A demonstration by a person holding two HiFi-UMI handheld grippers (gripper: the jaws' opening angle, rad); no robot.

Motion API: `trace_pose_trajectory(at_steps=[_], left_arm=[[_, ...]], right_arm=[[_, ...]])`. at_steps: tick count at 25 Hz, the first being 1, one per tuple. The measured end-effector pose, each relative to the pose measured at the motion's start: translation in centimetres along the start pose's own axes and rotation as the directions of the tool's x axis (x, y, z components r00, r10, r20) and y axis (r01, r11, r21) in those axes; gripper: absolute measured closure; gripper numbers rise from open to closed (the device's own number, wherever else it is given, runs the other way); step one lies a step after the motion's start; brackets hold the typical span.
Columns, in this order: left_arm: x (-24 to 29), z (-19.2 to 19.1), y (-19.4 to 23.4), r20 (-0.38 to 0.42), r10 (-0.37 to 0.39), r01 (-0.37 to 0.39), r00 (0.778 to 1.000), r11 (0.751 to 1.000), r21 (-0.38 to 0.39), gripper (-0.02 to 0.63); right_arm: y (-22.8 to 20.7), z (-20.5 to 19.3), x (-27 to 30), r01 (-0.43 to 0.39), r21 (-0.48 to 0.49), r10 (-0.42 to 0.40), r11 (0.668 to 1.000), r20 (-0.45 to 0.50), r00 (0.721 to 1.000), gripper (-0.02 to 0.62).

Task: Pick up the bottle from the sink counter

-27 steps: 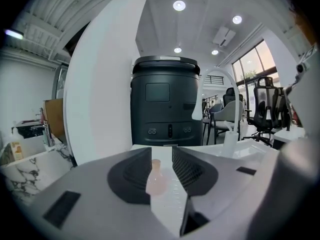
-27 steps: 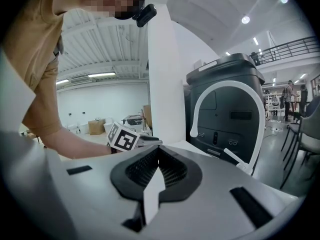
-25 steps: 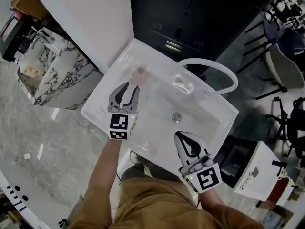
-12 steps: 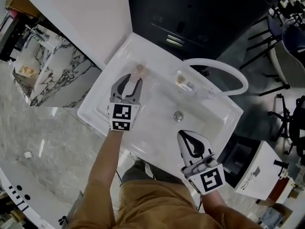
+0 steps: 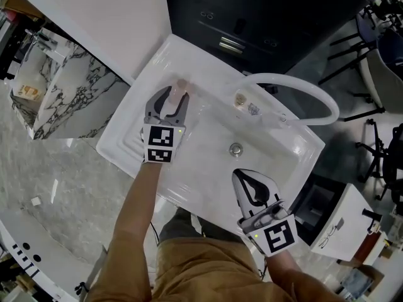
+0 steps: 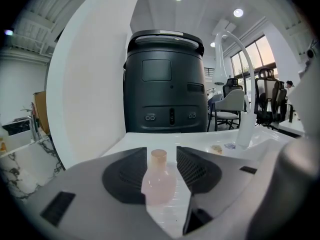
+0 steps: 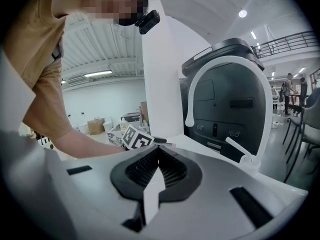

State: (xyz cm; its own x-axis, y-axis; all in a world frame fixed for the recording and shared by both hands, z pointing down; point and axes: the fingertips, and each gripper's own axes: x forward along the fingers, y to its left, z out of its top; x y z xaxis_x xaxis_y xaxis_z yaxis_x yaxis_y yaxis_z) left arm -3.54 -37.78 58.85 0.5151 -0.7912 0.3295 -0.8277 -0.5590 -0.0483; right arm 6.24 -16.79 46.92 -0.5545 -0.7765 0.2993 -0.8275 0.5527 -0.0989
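Observation:
A small pale pink bottle (image 5: 181, 85) stands upright on the back left rim of the white sink (image 5: 135, 121). My left gripper (image 5: 173, 98) reaches it from the front. Its jaws have just been opening and now stand wide, one on each side of the bottle (image 6: 159, 181), with a gap showing on both sides at the neck. In the left gripper view the left gripper (image 6: 161, 153) frames the bottle dead centre. My right gripper (image 5: 241, 177) hangs over the sink's front right edge, shut and empty; the right gripper view shows the right gripper (image 7: 159, 150) with its tips together.
A white arched tap (image 5: 296, 87) rises at the sink's back right, with a small object (image 5: 241, 99) near its base and the drain (image 5: 235, 148) mid-basin. A black cabinet (image 5: 252, 17) stands behind, a white wall (image 5: 107, 17) at back left, and a marble surface (image 5: 63, 93) at left.
My left gripper has moved forward to the bottle and its jaws have widened, so the bottle now stands between them. The right gripper has hardly shifted.

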Motion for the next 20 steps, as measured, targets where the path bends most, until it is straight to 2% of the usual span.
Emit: trace_pose_trajectory(at_steps=[3, 10, 20], left_arm=[[0.9, -0.6, 0.1, -0.016, -0.005, 0.005, 1.0, 1.0, 0.009, 0.431], [2.4, -1.6, 0.2, -0.03, -0.016, 0.016, 0.999, 1.0, 0.006, 0.408], [4.7, -2.7, -0.2, -0.052, -0.02, 0.021, 0.998, 1.0, 0.022, 0.408]], right_arm=[[-0.2, 0.0, 0.4, -0.007, -0.006, 0.007, 1.0, 0.025, 1.0, 0.591], [-0.2, -0.7, 1.1, -0.018, 0.009, 0.018, 1.0, 0.002, 1.0, 0.591], [-0.8, -1.9, 1.3, -0.027, 0.01, 0.028, 1.0, -0.029, 0.999, 0.591]])
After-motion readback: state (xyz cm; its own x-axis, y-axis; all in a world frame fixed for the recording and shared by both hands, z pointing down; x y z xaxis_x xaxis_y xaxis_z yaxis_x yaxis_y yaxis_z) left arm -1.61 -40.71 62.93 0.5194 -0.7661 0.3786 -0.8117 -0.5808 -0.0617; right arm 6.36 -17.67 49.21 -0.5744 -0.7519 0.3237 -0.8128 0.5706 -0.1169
